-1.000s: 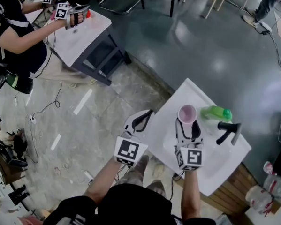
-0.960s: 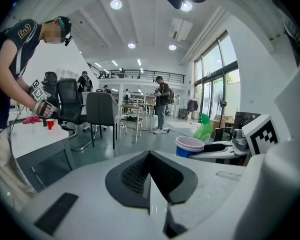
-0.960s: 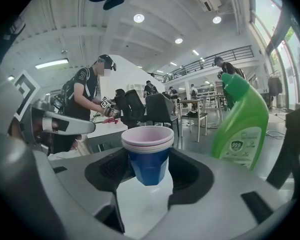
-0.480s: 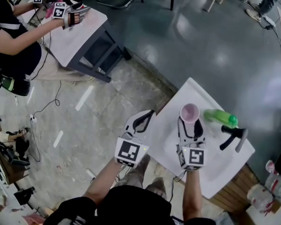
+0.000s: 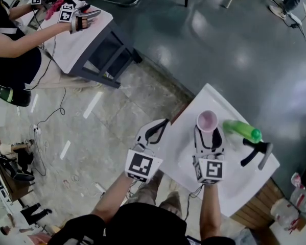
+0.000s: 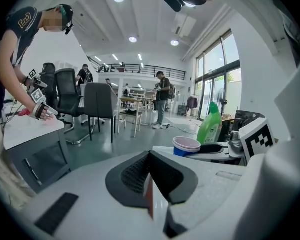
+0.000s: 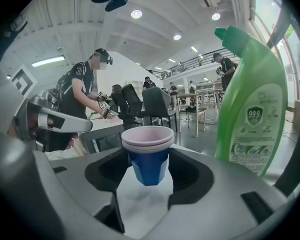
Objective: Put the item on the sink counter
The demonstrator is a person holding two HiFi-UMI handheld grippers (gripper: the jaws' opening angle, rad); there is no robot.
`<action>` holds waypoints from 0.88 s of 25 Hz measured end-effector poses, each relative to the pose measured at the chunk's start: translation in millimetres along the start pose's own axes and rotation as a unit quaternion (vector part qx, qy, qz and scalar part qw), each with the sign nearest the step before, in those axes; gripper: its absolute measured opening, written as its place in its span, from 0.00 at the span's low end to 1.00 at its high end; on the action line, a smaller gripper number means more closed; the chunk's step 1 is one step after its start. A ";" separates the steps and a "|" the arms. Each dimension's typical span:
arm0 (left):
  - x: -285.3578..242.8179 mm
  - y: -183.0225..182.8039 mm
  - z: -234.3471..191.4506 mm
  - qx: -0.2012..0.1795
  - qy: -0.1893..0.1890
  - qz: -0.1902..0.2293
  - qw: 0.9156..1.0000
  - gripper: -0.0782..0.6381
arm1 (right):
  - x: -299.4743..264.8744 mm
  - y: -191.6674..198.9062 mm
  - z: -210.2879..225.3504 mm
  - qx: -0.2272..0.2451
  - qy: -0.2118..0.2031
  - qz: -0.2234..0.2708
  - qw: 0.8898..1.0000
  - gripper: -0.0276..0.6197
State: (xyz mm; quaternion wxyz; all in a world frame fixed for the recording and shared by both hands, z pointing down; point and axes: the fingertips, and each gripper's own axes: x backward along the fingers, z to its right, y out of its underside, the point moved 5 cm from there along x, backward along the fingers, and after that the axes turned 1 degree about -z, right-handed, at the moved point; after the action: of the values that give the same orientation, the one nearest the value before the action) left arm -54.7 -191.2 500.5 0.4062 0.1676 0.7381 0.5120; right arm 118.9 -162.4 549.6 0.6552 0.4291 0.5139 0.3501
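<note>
A blue cup with a pink rim (image 5: 206,120) is at the far left part of the white sink counter (image 5: 183,142). My right gripper (image 5: 207,132) is shut on the cup (image 7: 148,154), its pads against the cup's sides, and the cup's base hangs a little above the white surface. A green bottle (image 5: 241,129) lies just right of the cup and looms at the right of the right gripper view (image 7: 250,109). My left gripper (image 5: 162,124) hovers at the counter's left edge, shut and empty (image 6: 150,184). It looks toward the cup (image 6: 186,146).
A black faucet (image 5: 255,152) stands right of my right gripper. Another person with grippers works at a white table (image 5: 76,40) at the upper left. Cables lie on the floor (image 5: 61,111). Plastic bottles (image 5: 290,208) sit at the lower right.
The head view has drifted slightly. Both grippers and the cup keep the same places relative to the counter.
</note>
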 end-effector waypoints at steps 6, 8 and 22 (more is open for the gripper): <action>-5.5 5.6 -0.6 0.002 0.001 0.000 1.000 0.11 | -4.9 7.2 2.2 0.001 0.003 -0.006 1.000 0.43; -5.4 9.5 -0.8 0.012 0.001 -0.011 1.000 0.11 | -6.7 9.5 2.6 0.000 0.004 -0.007 1.000 0.43; -3.9 18.9 -3.6 0.018 0.003 -0.019 1.000 0.11 | -11.8 20.8 -0.6 -0.003 0.015 -0.018 1.000 0.44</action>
State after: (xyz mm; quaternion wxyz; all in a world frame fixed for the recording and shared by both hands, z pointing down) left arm -58.3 -188.1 519.5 0.4110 0.1593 0.7513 0.4912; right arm 115.2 -164.8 573.1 0.6547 0.4123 0.5301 0.3468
